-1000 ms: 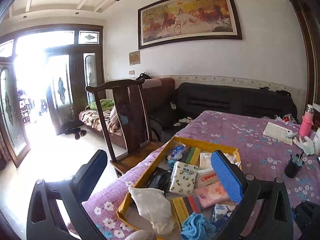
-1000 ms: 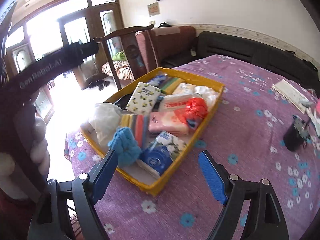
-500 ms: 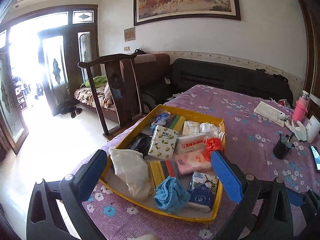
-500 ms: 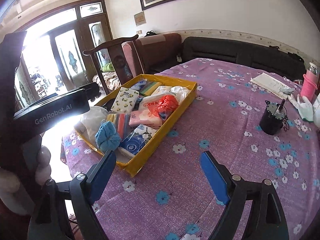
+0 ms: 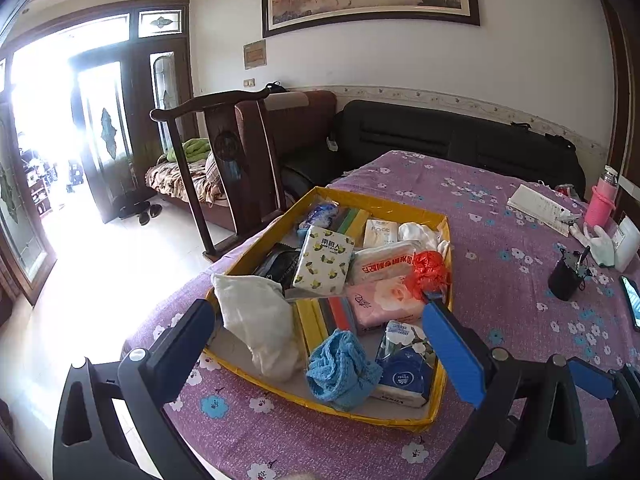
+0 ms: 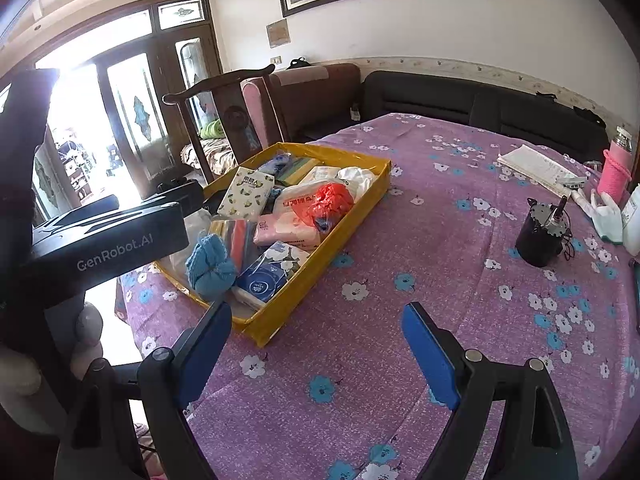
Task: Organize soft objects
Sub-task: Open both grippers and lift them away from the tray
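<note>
Both my tongs, left gripper (image 5: 320, 340) and right gripper (image 6: 316, 344), hang wide open and empty above the purple flowered tablecloth (image 6: 420, 248), while the soft things already lie heaped in the yellow cardboard tray (image 5: 384, 204), from white cloth bag (image 5: 260, 320) to blue knitted bundle (image 5: 340, 368), so I judge either gathered or awaiting sorting.

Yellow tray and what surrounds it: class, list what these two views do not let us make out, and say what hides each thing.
- Black item in the yellow tray: left wrist view, mostly covered by the lemon-print tissue pack and white cloth; cannot be identified.
- Near tray corner: right wrist view, hidden behind the right gripper finger.
- Phone: left wrist view, cut off by the fisheye edge.
- Notebook writing: too small.
- Doorway: overexposed.
</note>
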`<state>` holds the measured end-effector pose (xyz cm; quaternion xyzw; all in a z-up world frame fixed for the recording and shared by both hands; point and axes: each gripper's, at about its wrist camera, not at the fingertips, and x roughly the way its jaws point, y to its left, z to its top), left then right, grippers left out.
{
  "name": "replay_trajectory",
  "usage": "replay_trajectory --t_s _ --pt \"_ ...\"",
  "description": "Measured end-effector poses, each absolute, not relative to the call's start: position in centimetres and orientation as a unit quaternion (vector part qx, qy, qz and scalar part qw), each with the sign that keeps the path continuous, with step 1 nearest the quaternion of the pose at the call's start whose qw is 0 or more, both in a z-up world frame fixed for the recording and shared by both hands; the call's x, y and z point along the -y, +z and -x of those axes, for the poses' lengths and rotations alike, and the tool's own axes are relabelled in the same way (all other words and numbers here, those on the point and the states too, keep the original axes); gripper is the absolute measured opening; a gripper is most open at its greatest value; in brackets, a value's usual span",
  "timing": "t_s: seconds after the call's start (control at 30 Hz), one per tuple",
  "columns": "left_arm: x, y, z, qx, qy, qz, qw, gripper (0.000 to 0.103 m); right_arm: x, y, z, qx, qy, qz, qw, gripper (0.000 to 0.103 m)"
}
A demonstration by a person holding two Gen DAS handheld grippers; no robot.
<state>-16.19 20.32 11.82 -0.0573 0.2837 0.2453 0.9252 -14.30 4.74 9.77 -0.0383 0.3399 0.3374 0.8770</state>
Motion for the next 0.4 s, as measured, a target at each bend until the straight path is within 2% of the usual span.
replay_trajectory --t_s 0.4 --pt "-21.3 10.9 16.0 -0.303 0.237 0.063 0.921 0.103 -6.1 9.3 14.1 -0.346 0.340 0.053 0.873 0.090"
